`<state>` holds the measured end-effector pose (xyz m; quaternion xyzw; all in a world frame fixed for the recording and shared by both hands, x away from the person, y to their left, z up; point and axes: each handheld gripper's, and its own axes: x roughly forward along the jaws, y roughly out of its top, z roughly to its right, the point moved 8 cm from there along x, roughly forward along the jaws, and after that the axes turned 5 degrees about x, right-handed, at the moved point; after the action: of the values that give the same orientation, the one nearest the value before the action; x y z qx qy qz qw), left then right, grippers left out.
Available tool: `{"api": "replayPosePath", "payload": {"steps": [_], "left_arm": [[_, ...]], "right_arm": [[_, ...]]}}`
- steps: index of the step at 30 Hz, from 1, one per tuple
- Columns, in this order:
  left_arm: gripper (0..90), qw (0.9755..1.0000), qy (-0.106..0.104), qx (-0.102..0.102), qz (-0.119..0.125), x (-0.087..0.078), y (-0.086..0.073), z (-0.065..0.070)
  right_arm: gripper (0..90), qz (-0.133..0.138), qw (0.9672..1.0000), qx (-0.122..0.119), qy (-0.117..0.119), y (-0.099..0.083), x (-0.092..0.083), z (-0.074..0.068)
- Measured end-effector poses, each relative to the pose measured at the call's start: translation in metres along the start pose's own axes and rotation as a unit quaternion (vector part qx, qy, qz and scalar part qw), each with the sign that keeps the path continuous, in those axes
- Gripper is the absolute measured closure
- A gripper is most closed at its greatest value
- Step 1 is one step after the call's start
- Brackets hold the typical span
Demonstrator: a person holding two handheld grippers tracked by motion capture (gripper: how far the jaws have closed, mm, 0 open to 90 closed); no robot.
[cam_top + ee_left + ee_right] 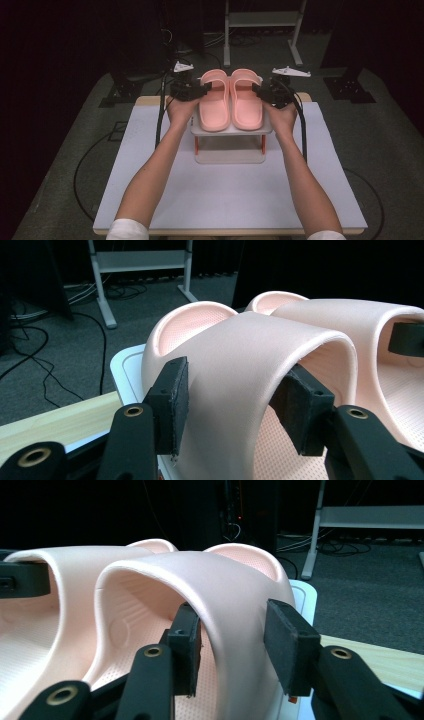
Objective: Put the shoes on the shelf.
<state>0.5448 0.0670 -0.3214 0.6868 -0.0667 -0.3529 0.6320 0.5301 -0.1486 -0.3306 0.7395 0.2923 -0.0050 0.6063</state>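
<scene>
Two pink slippers sit side by side on the top of a small white rack (230, 131) at the far middle of the table. My left gripper (206, 89) reaches in from the left and straddles the strap of the left slipper (215, 107). In the left gripper view one pad is outside the strap (240, 355) and one beneath it, and the foam looks unsqueezed. My right gripper (256, 90) straddles the strap of the right slipper (246, 107) from the right. Its pads flank the strap (225, 580) without denting it.
The rack stands on a white mat over a wooden table (225, 190). Beyond the far edge are a white metal frame (262, 20), dark stands and cables on a grey carpet. Cables trail from both grippers along the table sides.
</scene>
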Motion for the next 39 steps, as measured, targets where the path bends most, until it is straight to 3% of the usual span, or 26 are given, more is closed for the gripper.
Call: {"api": "replayPosePath", "payload": {"steps": [8,20,29,33,39], "left_arm": [[42.5,0.9998,-0.007,-0.01,0.017,-0.007,0.001,0.004],[41.7,0.9996,-0.011,-0.002,0.026,-0.025,-0.003,0.008],[41.4,0.9989,-0.023,-0.013,0.04,-0.033,-0.006,0.013],[40.6,0.9984,-0.038,-0.006,0.041,-0.036,-0.009,0.021],[40.5,0.9981,-0.043,0.001,0.043,-0.041,-0.013,0.024]], "right_arm": [[52.3,0.004,0.9999,-0.006,0.008,0.002,-0.01,-0.005],[50.8,0.004,0.9999,-0.01,0.013,-0.007,-0.02,-0.002],[50.6,0.009,0.9996,-0.014,0.023,-0.011,-0.03,-0.002],[50.4,0.004,0.9994,-0.015,0.03,-0.016,-0.037,-0.002],[50.1,0.006,0.9994,-0.017,0.03,-0.019,-0.045,0.001]]}}
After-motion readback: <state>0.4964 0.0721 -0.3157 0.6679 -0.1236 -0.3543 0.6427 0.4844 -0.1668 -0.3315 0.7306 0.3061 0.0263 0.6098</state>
